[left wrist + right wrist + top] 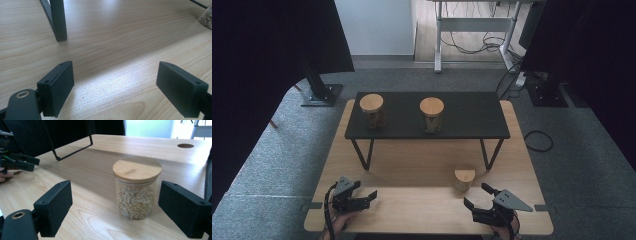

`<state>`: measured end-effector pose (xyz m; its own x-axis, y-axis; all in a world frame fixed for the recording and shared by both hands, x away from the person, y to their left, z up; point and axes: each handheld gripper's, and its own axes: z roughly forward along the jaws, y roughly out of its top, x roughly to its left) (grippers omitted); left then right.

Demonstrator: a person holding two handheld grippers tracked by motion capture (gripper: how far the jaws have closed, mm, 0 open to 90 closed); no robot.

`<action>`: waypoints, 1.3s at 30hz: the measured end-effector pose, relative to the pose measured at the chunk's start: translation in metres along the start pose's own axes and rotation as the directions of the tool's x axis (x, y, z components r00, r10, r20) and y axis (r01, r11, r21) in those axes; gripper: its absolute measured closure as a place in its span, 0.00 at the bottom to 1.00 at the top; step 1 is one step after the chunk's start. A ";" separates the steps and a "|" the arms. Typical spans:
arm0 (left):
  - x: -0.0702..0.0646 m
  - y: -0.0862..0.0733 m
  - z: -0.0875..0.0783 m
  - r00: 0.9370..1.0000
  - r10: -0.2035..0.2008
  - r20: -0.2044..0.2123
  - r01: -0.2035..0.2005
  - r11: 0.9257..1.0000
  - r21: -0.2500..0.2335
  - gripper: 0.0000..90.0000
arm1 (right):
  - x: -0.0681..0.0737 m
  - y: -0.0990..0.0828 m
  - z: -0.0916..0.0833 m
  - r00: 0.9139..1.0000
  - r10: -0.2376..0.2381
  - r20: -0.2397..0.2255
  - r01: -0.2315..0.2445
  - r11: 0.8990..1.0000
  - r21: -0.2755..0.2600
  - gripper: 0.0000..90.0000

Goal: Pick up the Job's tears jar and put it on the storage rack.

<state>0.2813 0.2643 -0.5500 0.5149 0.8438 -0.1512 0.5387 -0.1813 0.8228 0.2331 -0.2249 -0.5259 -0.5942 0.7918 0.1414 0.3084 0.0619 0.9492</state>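
Note:
A small glass jar (pixel 136 192) with a round wooden lid, half full of pale grains, stands on the wooden table (pixel 422 210) near the front right (pixel 464 179). My right gripper (pixel 476 195) is open just short of this jar, which sits nearer the right jaw in the right gripper view (pixel 115 207). My left gripper (pixel 366 189) is open over bare wood at the front left, with nothing between its jaws (pixel 115 85). Two taller wooden-lidded jars (pixel 372 110) (pixel 432 114) stand on a black shelf (pixel 472 117).
The black shelf stands on thin metal legs (pixel 60 22) (pixel 72 150) across the back half of the table. A cable hole (pixel 185 145) is in the tabletop. Grey carpet, black stands and a white desk frame (pixel 472 25) surround the table.

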 end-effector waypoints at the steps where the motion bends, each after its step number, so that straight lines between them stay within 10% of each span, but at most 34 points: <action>1: 0.000 0.000 0.000 1.000 0.001 0.000 -0.001 1.000 0.001 0.16 | -0.001 0.000 0.000 1.000 -0.001 0.005 0.001 1.000 0.004 0.13; 39: -0.001 0.000 0.001 1.000 0.010 -0.011 -0.010 1.000 0.007 0.15 | -0.021 -0.003 0.038 0.999 0.003 0.050 -0.006 0.998 0.070 0.12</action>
<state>0.2813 0.2627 -0.5500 0.5131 0.8474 -0.1367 0.5378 -0.1932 0.8207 0.2728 -0.2191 -0.5426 -0.5554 0.8214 0.1300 0.3637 0.0994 0.9262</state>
